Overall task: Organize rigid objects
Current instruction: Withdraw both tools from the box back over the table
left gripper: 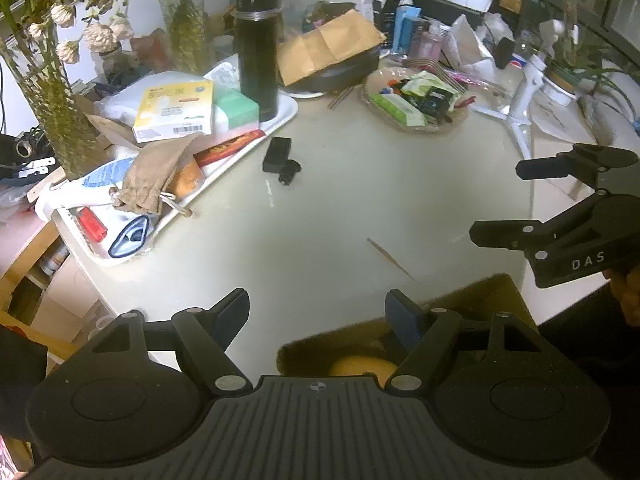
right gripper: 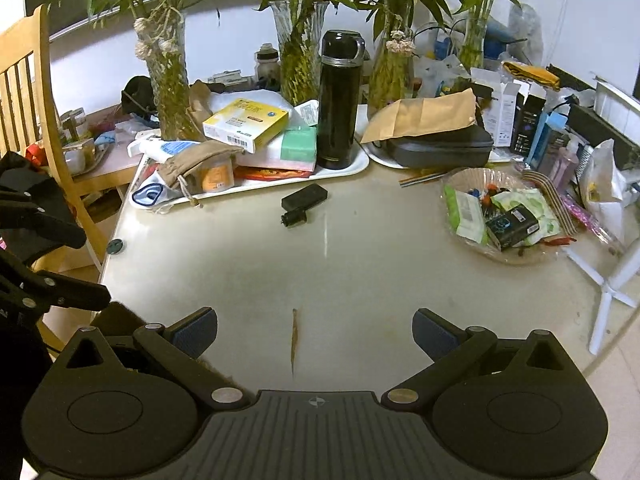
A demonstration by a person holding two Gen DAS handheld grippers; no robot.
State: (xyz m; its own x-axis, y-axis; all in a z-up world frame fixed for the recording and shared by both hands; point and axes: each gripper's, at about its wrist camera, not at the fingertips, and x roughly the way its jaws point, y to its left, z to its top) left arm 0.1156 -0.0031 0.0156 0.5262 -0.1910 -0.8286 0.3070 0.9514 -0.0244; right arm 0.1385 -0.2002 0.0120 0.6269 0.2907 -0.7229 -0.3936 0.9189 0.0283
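A small black device (left gripper: 280,159) (right gripper: 303,203) lies on the bare table beside the white tray (left gripper: 240,156) (right gripper: 352,170). A tall black flask (left gripper: 257,52) (right gripper: 339,100) stands on the tray. A brown felt box (left gripper: 460,320) holding a yellow-orange object (left gripper: 362,367) sits at the near table edge. My left gripper (left gripper: 318,312) is open and empty, its right finger over the box. My right gripper (right gripper: 315,330) is open and empty above the table; it shows at the right of the left wrist view (left gripper: 496,202).
The tray holds a yellow box (left gripper: 174,110), a green box (left gripper: 236,106), a brown pouch (left gripper: 154,178) and packets. A glass bowl of packets (left gripper: 416,100) (right gripper: 504,216), a black case (right gripper: 440,146), vases of plants (right gripper: 168,92), a white stand (left gripper: 516,100), a thin brown sliver (right gripper: 294,340) and a wooden chair (right gripper: 36,100) surround the table.
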